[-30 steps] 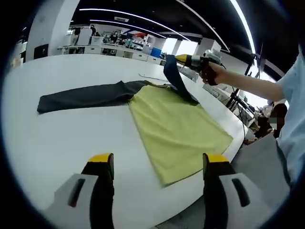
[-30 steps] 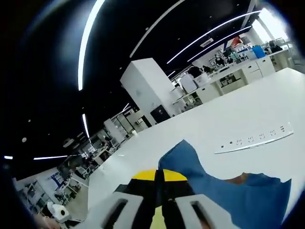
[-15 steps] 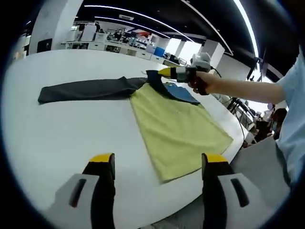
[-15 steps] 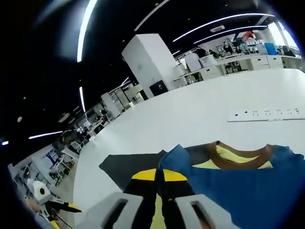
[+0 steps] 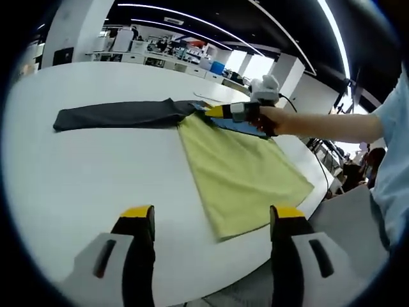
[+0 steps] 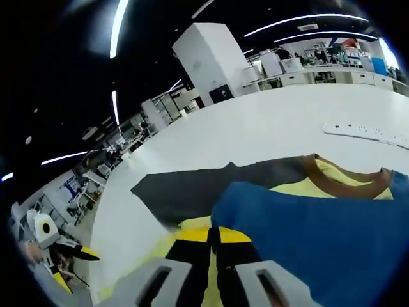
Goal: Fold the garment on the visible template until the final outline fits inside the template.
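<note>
Left gripper view: the right tool (image 5: 214,110), clamped on the blue sleeve (image 5: 246,126), has lowered it across the yellow garment (image 5: 239,169) on the worktop (image 5: 83,173); the left tool (image 5: 211,220) hangs apart. One sleeve fold looks nearly done.

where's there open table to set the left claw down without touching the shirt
Bare white table lies below the dark grey sleeve and left of the yellow shirt body, right ahead of the open left claw. More bare table lies beyond the sleeve. It is crowded at the collar, where the right claw grips the blue sleeve over the shirt.
</note>
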Tool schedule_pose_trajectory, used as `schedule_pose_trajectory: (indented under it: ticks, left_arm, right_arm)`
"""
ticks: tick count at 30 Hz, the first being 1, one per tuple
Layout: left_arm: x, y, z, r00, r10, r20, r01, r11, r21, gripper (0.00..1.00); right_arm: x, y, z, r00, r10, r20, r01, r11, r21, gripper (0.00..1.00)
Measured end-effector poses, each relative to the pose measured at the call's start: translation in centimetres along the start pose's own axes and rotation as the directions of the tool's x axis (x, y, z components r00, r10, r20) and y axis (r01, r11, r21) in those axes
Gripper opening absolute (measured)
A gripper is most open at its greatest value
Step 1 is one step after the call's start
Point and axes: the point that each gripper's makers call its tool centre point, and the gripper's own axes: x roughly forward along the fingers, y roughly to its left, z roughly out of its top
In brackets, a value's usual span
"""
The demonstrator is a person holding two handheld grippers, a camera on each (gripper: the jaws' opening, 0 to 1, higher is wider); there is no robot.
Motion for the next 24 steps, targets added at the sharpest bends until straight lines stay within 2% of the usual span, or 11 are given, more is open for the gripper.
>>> schedule_pose_trajectory:
  ticks: [3,8,10,16,20,24]
  left_arm:
    - [0.1,0.0,0.0,1.0,-0.002,-0.002,0.002,1.0,-0.006,0.71]
    - [0.4,-0.1,-0.1,1.0,-0.005,-0.011,0.005,1.0,-0.006,0.71]
    - [0.5,-0.1,0.0,1.0,-0.005,-0.012,0.005,1.0,-0.004,0.71]
    - [0.7,-0.4,0.2,1.0,-0.011,-0.009,0.011,1.0,0.001,0.71]
    - [0.8,-0.4,0.3,1.0,-0.013,-0.016,0.013,1.0,0.007,0.71]
    - [0.8,-0.4,0.4,1.0,-0.014,-0.018,0.014,1.0,0.01,0.71]
  right_arm:
    - [0.4,-0.5,-0.2,1.0,-0.002,-0.006,0.002,1.0,0.005,0.0]
    - [0.4,-0.1,-0.4,1.0,0.017,-0.008,-0.017,1.0,0.004,0.0]
    - [0.3,0.0,-0.3,1.0,0.017,0.008,-0.017,1.0,-0.026,0.01]
    - [-0.6,0.2,0.4,0.997,0.032,0.077,-0.028,0.998,-0.052,0.26]
    - [-1.1,-0.2,0.7,0.993,0.055,0.109,-0.051,0.998,-0.04,0.48]
    - [-1.6,-1.1,0.7,0.994,0.037,0.106,-0.032,0.998,-0.053,0.53]
